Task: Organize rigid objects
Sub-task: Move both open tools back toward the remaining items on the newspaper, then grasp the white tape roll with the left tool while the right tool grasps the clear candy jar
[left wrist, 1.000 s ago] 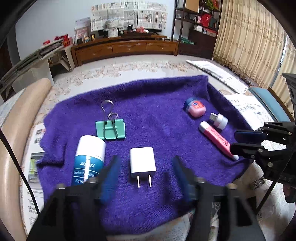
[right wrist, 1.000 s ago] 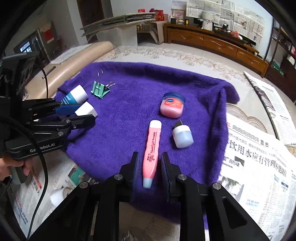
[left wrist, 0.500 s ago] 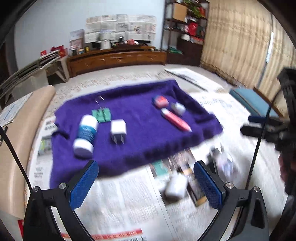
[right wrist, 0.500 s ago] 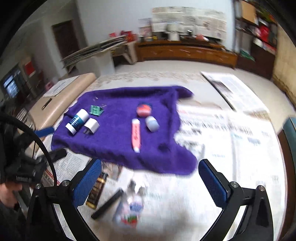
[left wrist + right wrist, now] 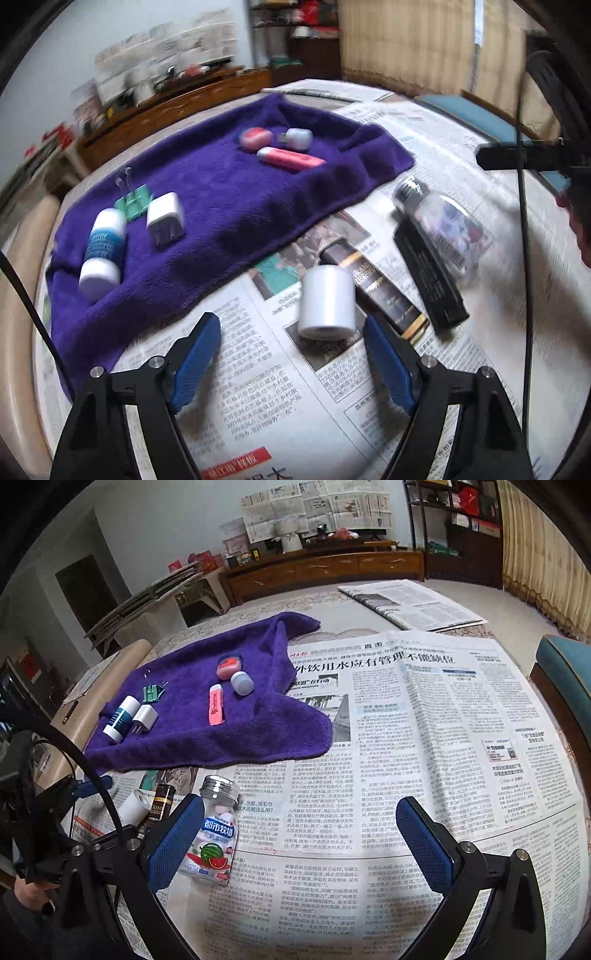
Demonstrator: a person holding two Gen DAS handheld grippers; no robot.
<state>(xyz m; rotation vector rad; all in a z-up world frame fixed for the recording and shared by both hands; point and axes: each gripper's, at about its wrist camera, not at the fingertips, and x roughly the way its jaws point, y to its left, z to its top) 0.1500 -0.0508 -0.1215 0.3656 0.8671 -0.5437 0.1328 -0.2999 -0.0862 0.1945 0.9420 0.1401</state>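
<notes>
Left wrist view, gripper: the left gripper (image 5: pixel 291 354) hangs over the newspaper (image 5: pixel 258 387) with its blue-padded jaws spread wide and nothing between them.
Nearest item: a white roll (image 5: pixel 327 302) lies on the newspaper just beyond the fingertips, on the near side of the purple towel (image 5: pixel 221 192).
Beside the roll: a dark brown box (image 5: pixel 373 288) with gold print touches its right side, and a black bar (image 5: pixel 430 275) lies just right of the box, both off the towel.
Clear bottle: a bottle (image 5: pixel 443 221) with a metal cap lies against the black bar, near the towel's near right corner; it is blurred.
Towel, near left part: a blue and white tube (image 5: pixel 103 247), a white charger plug (image 5: pixel 166 218) and a green binder clip (image 5: pixel 133 201) lie close together.
Towel, far part: a pink tube (image 5: pixel 291 159), a small pink jar (image 5: pixel 254 137) and a pale blue cap (image 5: pixel 297 137) sit in a tight group.
Right wrist view, gripper: the right gripper (image 5: pixel 299 834) is held with jaws wide apart and empty, over the newspaper on the near side of the towel (image 5: pixel 207 716).
Bottle here: the clear bottle (image 5: pixel 214 834) with a watermelon label lies just inside the left finger (image 5: pixel 177 843); contact cannot be told.
Left edge: the left gripper (image 5: pixel 79 794) shows beside the white roll (image 5: pixel 133 806) and brown box (image 5: pixel 160 806), near the towel's near edge.
</notes>
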